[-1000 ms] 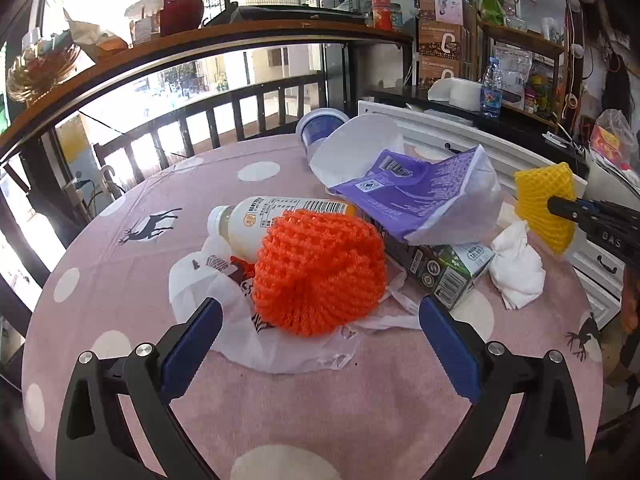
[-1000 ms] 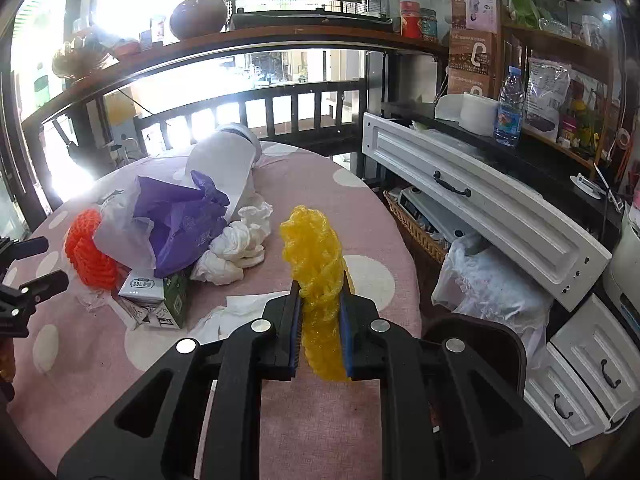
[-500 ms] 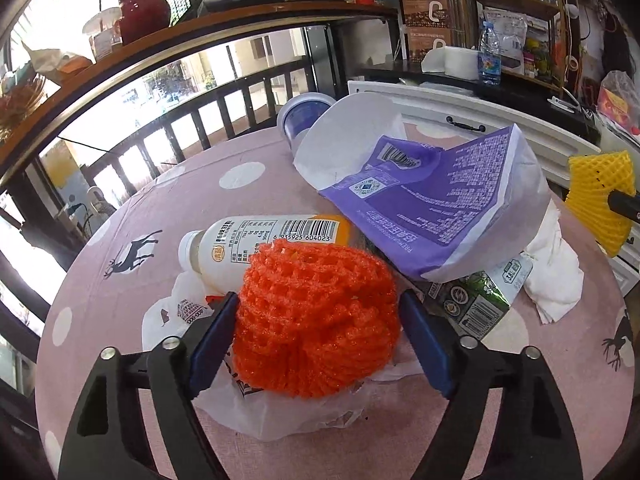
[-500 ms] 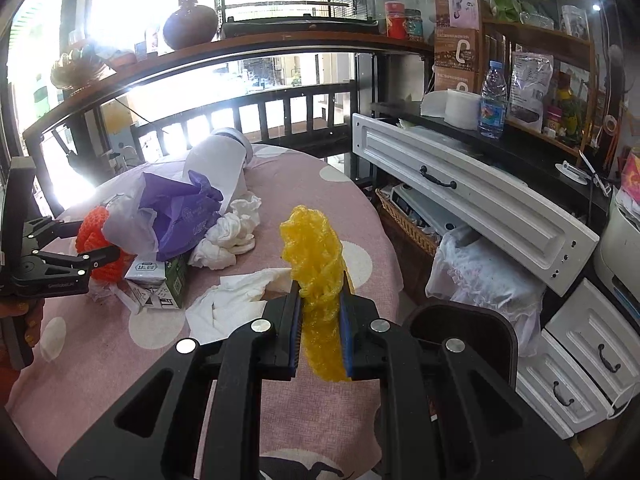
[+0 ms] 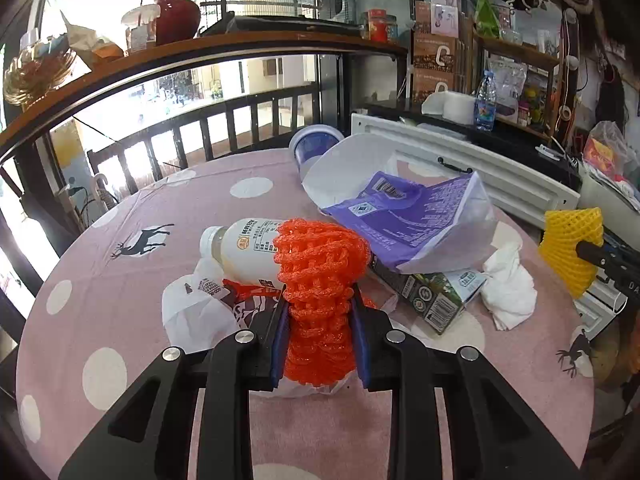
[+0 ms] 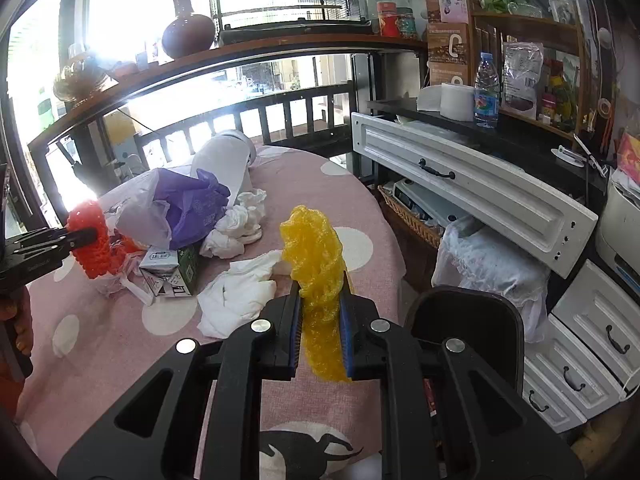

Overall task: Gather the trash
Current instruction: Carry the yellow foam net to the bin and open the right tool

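An orange foam net (image 5: 320, 256) lies on the trash pile on the pink dotted table (image 5: 120, 280). My left gripper (image 5: 318, 320) has its jaws closing on the net, and the blue pads squeeze its lower half narrow. From the right wrist view the same net (image 6: 90, 236) shows at far left in that gripper's black fingers. My right gripper (image 6: 320, 312) is shut on a yellow foam net (image 6: 314, 240), held above the table's right edge. That yellow net (image 5: 568, 240) also shows at the right of the left wrist view.
A white bottle (image 5: 244, 248), purple bag (image 5: 412, 220), green carton (image 5: 436, 292), crumpled tissues (image 5: 508, 284), white plastic wrapper (image 5: 196, 308) and tipped cup (image 5: 316, 148) lie on the table. A black bin (image 6: 468, 320) stands beside the table, below white drawers (image 6: 472, 196).
The left jaws closed from wide open onto the orange net, squeezing it. The right gripper with the yellow net shifted sideways toward the black bin.
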Demonstrator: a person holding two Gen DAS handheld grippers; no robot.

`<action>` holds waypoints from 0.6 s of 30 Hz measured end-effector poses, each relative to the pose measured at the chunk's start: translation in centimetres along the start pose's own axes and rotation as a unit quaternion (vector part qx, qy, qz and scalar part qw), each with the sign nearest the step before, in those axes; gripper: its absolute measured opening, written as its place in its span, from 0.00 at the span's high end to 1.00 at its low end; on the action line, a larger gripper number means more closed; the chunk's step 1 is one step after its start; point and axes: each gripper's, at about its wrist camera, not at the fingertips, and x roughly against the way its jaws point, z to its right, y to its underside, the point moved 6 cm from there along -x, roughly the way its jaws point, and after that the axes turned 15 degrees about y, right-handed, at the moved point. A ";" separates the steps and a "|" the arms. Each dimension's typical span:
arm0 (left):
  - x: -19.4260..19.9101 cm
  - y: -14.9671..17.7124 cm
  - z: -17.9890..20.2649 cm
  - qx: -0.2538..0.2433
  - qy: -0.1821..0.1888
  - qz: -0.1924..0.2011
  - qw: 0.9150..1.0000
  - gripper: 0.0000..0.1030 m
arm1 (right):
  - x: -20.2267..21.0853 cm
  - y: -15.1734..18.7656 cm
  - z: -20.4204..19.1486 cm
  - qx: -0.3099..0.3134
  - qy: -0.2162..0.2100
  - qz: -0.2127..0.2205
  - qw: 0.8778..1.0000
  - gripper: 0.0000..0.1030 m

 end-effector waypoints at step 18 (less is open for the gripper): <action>2.3 1.6 11.8 -0.024 0.130 0.033 0.991 0.74 | 2.6 3.2 6.1 -0.028 0.036 -0.008 0.999 0.84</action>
